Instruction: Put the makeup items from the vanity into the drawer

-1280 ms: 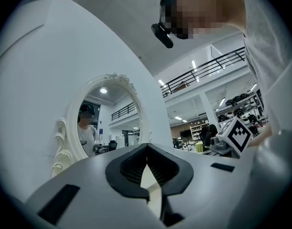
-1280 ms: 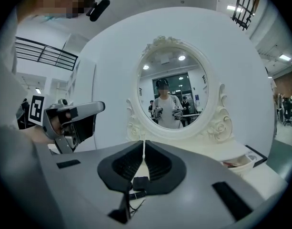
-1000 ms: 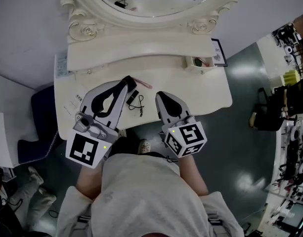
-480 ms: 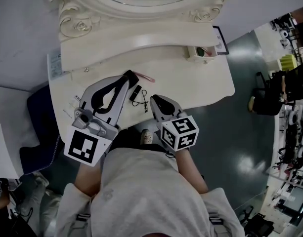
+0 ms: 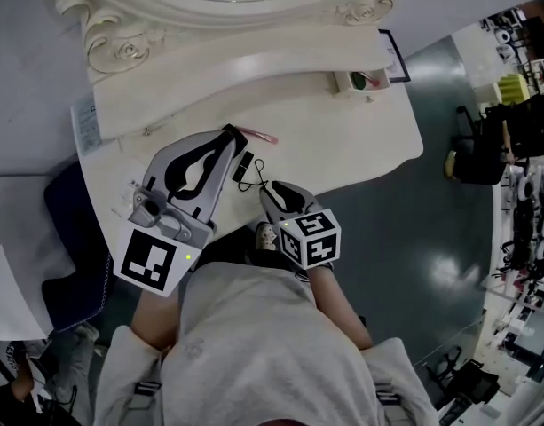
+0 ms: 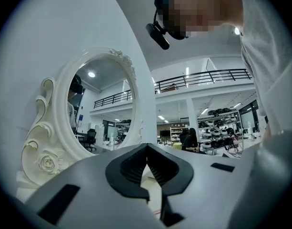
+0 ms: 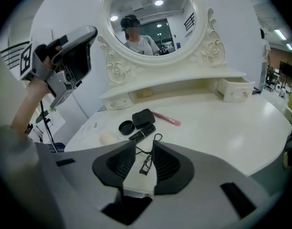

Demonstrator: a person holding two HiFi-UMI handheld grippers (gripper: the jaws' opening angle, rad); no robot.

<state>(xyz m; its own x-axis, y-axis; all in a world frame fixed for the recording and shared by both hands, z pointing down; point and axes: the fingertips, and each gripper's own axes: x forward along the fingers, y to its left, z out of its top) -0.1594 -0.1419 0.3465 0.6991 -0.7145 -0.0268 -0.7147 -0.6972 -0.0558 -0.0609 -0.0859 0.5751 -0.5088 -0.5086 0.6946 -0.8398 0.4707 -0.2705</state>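
— Why is the right tool [image 7: 143,147] tipped down at the counter [image 7: 241,128] like that?

— I'd say it's lining up on what looks like an eyelash curler [image 7: 146,162]. Its jaws have just been opening and now stand wide. The little black wire curler lies flat on the counter between them, at the lower centre of the right gripper view. The pads aren't pressing on it, so nothing is gripped yet.

— And the left tool [image 6: 146,147]?

— It's up off the counter, at the upper left of the right gripper view. Its jaws meet tip to tip with nothing in them. My guess is it's just being kept out of the way.

— Where's the rest of the makeup?

— Bunched just beyond the curler, near the middle of that view. There's a black compact [image 7: 143,117], a round black pot [image 7: 126,126] to its left and a black tube [image 7: 142,134] just below the compact. A pink stick [image 7: 167,119] lies to the right and a pale puff [image 7: 107,138] further left. All of it sits on the counter, none in the drawer.

— Which drawer?

— The small drawer [image 5: 358,82] at the upper right of the head view, tucked under the shelf [image 7: 184,82] below the mirror [image 7: 146,18]. It stands pulled out, with something green and pink already in it, too small for me to name. It's well apart from the pile, so each piece probably needs a carry over to the right.
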